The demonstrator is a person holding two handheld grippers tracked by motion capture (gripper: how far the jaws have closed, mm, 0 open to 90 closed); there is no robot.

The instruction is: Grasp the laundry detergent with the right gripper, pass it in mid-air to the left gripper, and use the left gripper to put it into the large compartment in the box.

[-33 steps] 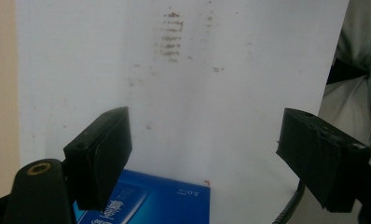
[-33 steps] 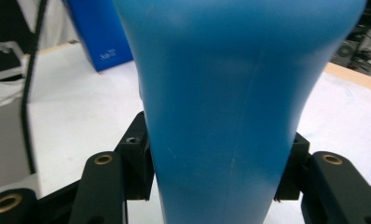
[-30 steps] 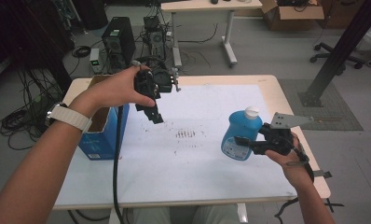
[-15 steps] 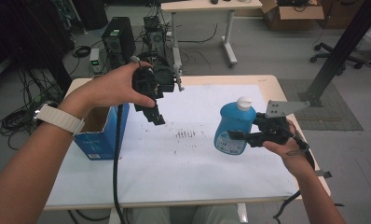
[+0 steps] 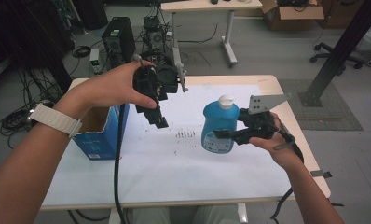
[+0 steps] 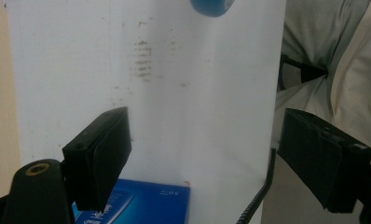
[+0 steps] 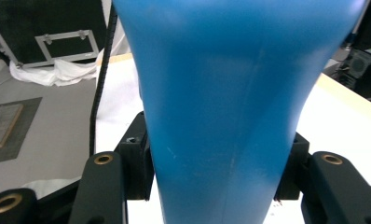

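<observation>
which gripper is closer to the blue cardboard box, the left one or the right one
Left. The left gripper hangs open in the air just right of the blue cardboard box, above the table. The right gripper is across the table, clamped on the blue bottle.

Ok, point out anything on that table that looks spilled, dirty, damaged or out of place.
The white table cover carries a patch of short dark smudges near its middle, with fainter specks scattered around; in the left gripper view they read as rows of dirty streaks. No liquid is spilled. The blue bottle is capped and held upright.
</observation>
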